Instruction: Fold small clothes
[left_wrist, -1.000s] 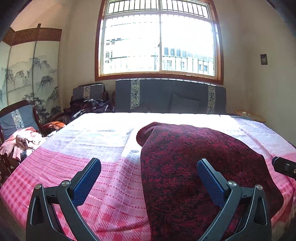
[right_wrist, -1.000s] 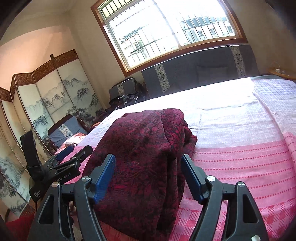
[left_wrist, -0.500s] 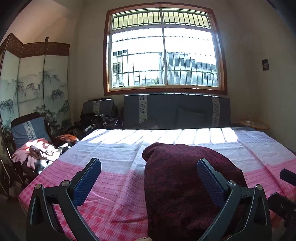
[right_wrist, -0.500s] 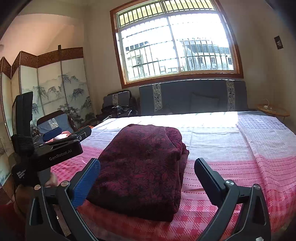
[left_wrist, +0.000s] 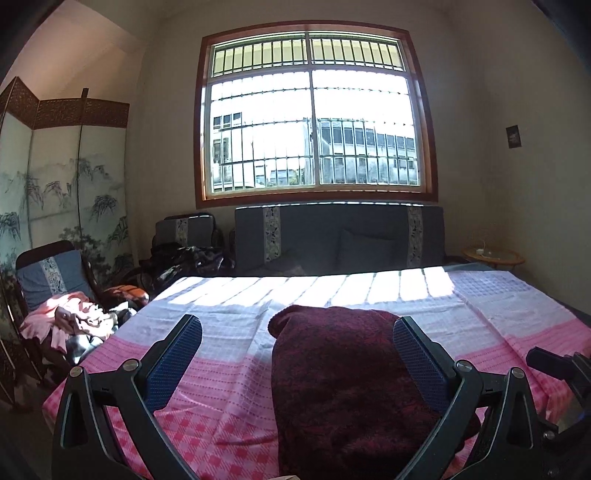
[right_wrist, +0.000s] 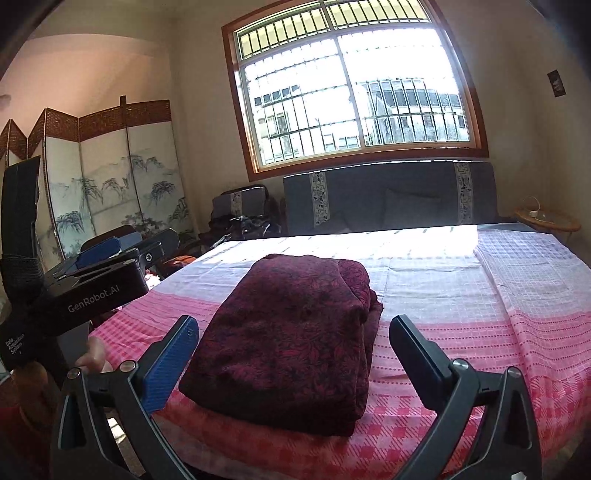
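A dark red patterned garment lies folded in a thick rectangle near the front edge of the bed; it also shows in the left wrist view. My left gripper is open and empty, held back from the bed's edge with the garment between and beyond its fingers. My right gripper is open and empty, also short of the garment. The left gripper's body shows at the left of the right wrist view.
The bed has a pink and white checked cover. A chair with a heap of pink clothes stands left of the bed. A dark sofa under the window, a folding screen and a small round table ring the room.
Both grippers have pulled back and up from the folded garment, away from the bed. The garment lies still.
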